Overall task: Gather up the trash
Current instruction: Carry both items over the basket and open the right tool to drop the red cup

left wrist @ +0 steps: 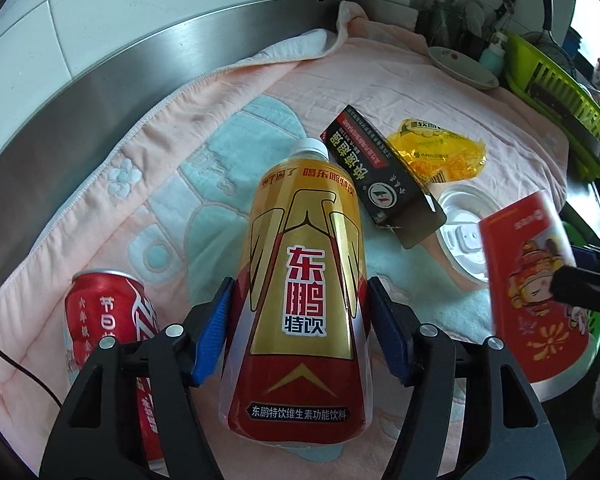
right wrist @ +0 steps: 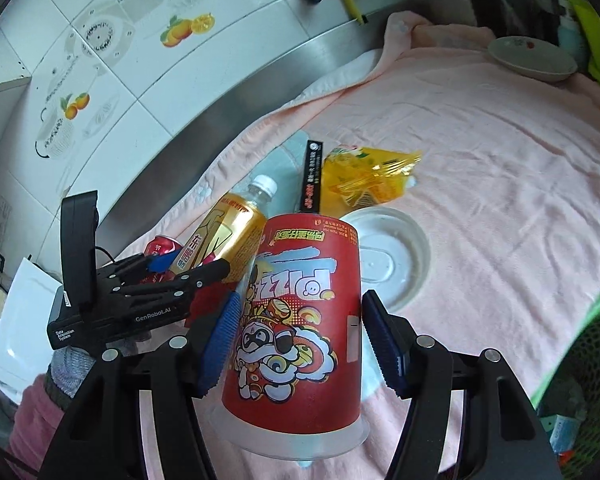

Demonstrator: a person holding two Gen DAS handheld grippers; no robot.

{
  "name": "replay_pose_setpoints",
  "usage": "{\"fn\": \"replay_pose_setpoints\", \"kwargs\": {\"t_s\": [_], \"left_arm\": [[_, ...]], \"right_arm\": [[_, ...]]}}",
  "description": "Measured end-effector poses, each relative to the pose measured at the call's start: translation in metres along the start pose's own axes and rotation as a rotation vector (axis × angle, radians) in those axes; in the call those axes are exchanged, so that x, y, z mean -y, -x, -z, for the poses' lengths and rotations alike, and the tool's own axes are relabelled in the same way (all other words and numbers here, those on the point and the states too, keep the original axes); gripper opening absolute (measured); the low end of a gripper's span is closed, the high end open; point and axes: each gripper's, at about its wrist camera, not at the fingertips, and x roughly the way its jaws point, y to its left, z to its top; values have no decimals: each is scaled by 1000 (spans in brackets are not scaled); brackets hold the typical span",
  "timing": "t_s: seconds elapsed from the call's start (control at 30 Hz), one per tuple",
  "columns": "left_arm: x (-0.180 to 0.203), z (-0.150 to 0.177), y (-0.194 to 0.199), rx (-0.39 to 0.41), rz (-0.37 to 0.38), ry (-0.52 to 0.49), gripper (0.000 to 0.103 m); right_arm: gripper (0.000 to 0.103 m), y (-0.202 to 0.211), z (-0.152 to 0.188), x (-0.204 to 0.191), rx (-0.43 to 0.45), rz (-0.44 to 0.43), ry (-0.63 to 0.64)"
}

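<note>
My left gripper [left wrist: 300,328] is shut on a gold and red drink bottle [left wrist: 304,280] with a white cap, held over the pink towel [left wrist: 380,92]. It also shows in the right wrist view [right wrist: 220,236]. My right gripper [right wrist: 300,340] is shut on a red paper cup [right wrist: 300,320], held upside down; the cup shows at the right of the left wrist view [left wrist: 532,288]. On the towel lie a red soda can [left wrist: 108,316], a black carton [left wrist: 376,176], a yellow wrapper [left wrist: 440,152] and a white plastic lid [left wrist: 464,236].
A steel backsplash [left wrist: 140,92] and tiled wall run behind the towel. A plate [left wrist: 464,68], a green dish rack [left wrist: 560,100] and knives stand at the far right. A green mesh basket [right wrist: 588,352] sits at the right edge of the right wrist view.
</note>
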Motion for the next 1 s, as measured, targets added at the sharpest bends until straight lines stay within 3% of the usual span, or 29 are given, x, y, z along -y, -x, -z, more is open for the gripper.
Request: {"fn": "replay_pose_setpoints", "kwargs": {"t_s": [0.23, 0.5, 1.0], "left_arm": [[12, 10, 23, 39, 12, -2, 64], [46, 23, 60, 99, 80, -18, 64], [152, 39, 87, 135, 223, -120, 64]], "right_arm": [[60, 42, 15, 7, 84, 58, 7], [60, 95, 38, 33, 163, 135, -23], [59, 161, 100, 105, 202, 421, -76]]}}
